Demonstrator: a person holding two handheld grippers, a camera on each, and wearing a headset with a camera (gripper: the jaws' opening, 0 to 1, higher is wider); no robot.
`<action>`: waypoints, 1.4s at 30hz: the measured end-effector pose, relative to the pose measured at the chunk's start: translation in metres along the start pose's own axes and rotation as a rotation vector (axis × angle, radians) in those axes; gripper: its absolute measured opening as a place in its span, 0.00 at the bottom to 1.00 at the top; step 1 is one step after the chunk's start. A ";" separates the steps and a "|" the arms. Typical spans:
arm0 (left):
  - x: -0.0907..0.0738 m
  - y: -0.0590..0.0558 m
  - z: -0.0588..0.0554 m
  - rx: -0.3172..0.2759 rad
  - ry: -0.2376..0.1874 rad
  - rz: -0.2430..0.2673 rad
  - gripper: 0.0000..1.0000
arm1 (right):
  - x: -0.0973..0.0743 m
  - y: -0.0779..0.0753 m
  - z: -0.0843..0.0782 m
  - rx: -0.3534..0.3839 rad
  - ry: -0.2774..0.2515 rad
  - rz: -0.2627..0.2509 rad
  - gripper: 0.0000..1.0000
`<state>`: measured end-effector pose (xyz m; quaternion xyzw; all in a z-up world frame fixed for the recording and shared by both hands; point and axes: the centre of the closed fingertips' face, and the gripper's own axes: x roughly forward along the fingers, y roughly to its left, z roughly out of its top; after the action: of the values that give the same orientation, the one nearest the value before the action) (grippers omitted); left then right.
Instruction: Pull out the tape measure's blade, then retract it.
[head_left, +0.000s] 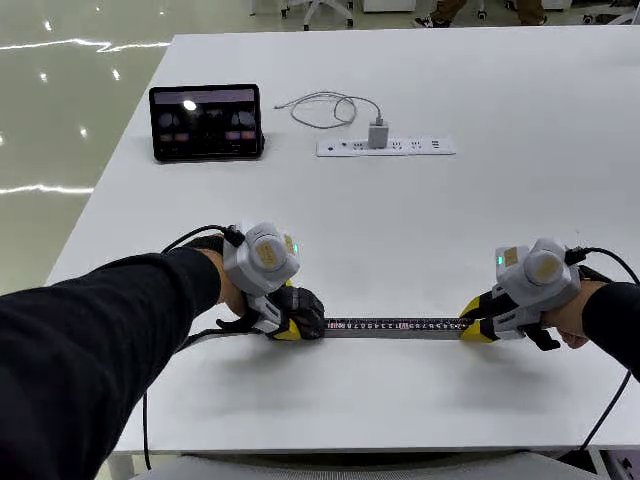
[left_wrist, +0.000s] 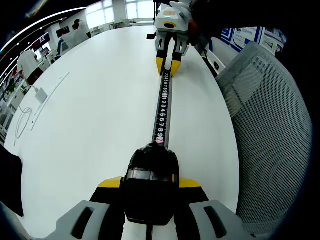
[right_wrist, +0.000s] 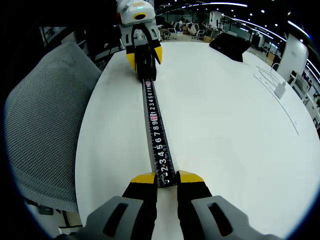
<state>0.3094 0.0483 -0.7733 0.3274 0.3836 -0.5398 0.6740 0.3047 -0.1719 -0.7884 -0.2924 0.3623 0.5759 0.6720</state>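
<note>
A: Where does the tape measure (head_left: 303, 310) lie?

B: Along the near edge of the bench (head_left: 400, 220). In the head view its black case (left_wrist: 151, 170) sits at the 9 o'clock end, clamped by the left gripper (left_wrist: 150, 183) between yellow-tipped jaws. The blade (head_left: 395, 326) runs flat toward 3 o'clock, where the right gripper (right_wrist: 165, 178) is closed narrow on the tip.

A: How is it likely to handle?

B: The case looks hard, compact and fairly dense, so a squeeze across its flat sides should hold. The blade is probably thin sprung steel, so it would be slick, sharp-edged and quick to buckle if pushed. The spring likely tugs back, so the tip wants a firm pinch and a slow return, not a snap.

A: What does each view add?

B: The left gripper view shows the blade leaving the case mouth toward 12 o'clock, which the gripper body covers in the head view. The right gripper view shows the lowest numerals between its jaws. The head view takes in a tablet (head_left: 205, 122) at 11 o'clock and a power strip (head_left: 385, 147) at 12. The end hook is too small to make out.
</note>
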 end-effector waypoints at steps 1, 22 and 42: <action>0.000 0.000 0.000 0.000 0.000 0.000 0.34 | 0.000 0.000 0.000 0.001 0.001 0.000 0.10; 0.000 0.000 -0.001 -0.001 0.005 -0.008 0.34 | -0.013 -0.001 -0.013 0.010 0.014 -0.005 0.10; 0.000 0.000 0.000 -0.002 0.003 -0.005 0.34 | -0.015 -0.005 -0.023 0.021 0.023 -0.006 0.10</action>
<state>0.3092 0.0483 -0.7736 0.3263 0.3860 -0.5407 0.6725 0.3051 -0.1999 -0.7890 -0.2928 0.3752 0.5667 0.6726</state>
